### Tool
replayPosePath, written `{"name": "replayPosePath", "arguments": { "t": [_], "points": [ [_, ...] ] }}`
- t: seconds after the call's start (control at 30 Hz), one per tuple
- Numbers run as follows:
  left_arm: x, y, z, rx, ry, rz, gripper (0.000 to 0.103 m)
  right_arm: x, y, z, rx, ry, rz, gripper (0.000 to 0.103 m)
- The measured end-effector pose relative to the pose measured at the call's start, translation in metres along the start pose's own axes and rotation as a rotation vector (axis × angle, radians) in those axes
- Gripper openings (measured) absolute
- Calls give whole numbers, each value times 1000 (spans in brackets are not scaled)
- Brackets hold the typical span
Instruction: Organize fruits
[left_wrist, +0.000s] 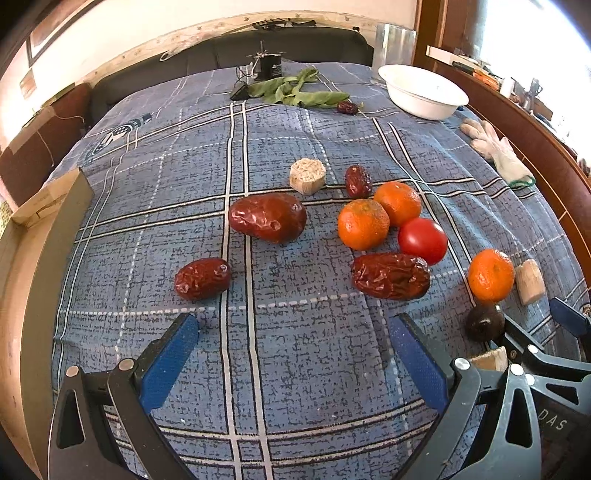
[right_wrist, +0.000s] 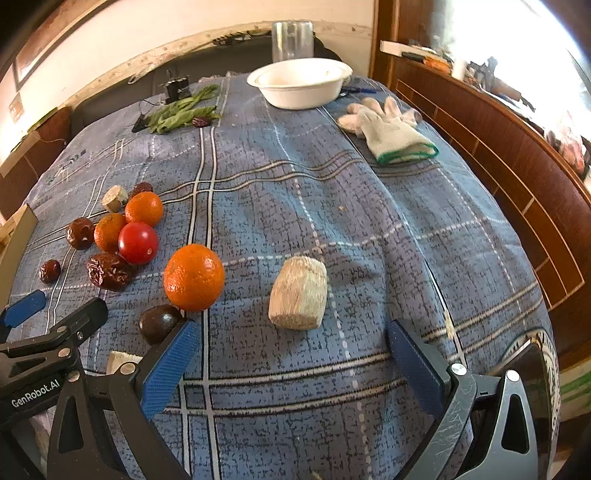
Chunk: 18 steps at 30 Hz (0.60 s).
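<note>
A blue plaid cloth (left_wrist: 280, 155) covers the desk, and the sorting of the fruit looks barely begun. At the far right edge sits a white bowl (right_wrist: 299, 83), the likeliest destination, and as far as the right wrist view shows it holds no fruit. A white work glove (right_wrist: 391, 129) lies near it, apart from the produce.

The fruit remains scattered loose on the cloth. Two pale cut stalk sections lie apart: one (right_wrist: 299, 293) directly ahead of the right gripper (right_wrist: 291, 354), the other (left_wrist: 307, 175) beyond the main cluster. Three mandarins are out: two (left_wrist: 364, 223) (left_wrist: 398, 202) touching each other at the centre, and a third (right_wrist: 194, 277) alone nearer the right gripper. A red tomato (left_wrist: 423, 240) rests against the paired mandarins. Several wrinkled red dates are spread about: a large one (left_wrist: 267, 217) left of the cluster, another (left_wrist: 390, 276) just below the tomato, a smaller one (left_wrist: 202, 277) closest to the left gripper (left_wrist: 293, 350), one (left_wrist: 358, 181) beside the far stalk piece, and one (left_wrist: 347, 108) far off by some green leaves (left_wrist: 295, 90). A small dark round fruit (right_wrist: 159, 323) sits just beside the right gripper's left finger.

Both grippers hover low over the cloth with jaws spread wide and nothing between them. By appearance, every piece is yet to be grouped or gathered.
</note>
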<state>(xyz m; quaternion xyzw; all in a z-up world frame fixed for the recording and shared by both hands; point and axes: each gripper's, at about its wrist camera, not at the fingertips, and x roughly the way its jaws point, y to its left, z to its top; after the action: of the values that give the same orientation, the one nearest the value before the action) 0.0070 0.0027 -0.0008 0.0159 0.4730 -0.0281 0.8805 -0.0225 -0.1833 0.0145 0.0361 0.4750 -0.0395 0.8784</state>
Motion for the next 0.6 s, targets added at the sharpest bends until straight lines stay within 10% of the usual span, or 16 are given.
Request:
{"name": "replayPosePath", "arguments": {
  "t": [0.3,0.6],
  "points": [
    [-16,11,-6,-32,15,-96,99,0,0,-4,27,2,-20,103],
    [-79,45,-18,-90,-164,-129,99,-28,8,-14,41,-80,0,103]
  ]
}}
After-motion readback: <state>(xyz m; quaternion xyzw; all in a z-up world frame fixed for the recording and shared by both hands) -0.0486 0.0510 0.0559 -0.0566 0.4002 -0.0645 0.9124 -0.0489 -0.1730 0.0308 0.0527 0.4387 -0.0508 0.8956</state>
